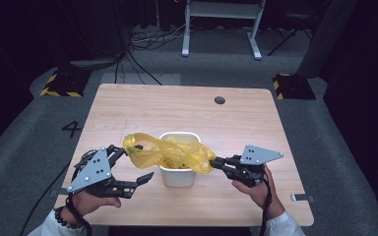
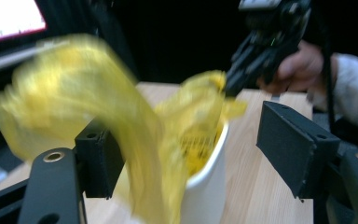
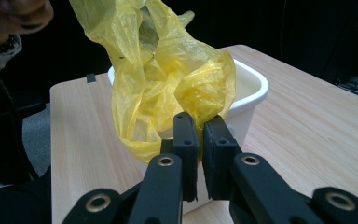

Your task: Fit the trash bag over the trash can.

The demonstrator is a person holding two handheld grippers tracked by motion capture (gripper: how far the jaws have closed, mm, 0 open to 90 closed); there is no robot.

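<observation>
A white plastic bin (image 1: 177, 178) stands near the front middle of the wooden table (image 1: 177, 105). A crumpled yellow plastic bag (image 1: 165, 150) lies over and inside it. My right gripper (image 1: 214, 162) is shut on the bag's right edge just past the bin's rim; in the right gripper view its jaws (image 3: 200, 125) pinch a bunched fold of the bag (image 3: 158, 70) in front of the bin (image 3: 254, 86). My left gripper (image 1: 133, 164) is open at the bin's left, jaws wide apart. In the left gripper view (image 2: 193, 154) the blurred bag (image 2: 88, 88) sweeps over the left jaw above the bin (image 2: 205, 186).
A round cable hole (image 1: 220, 100) sits at the table's far side. A small metal clip (image 1: 300, 197) hangs at the front right edge. Behind the table are a white desk frame (image 1: 221, 24), floor cables and two yellow-black striped blocks (image 1: 61, 83).
</observation>
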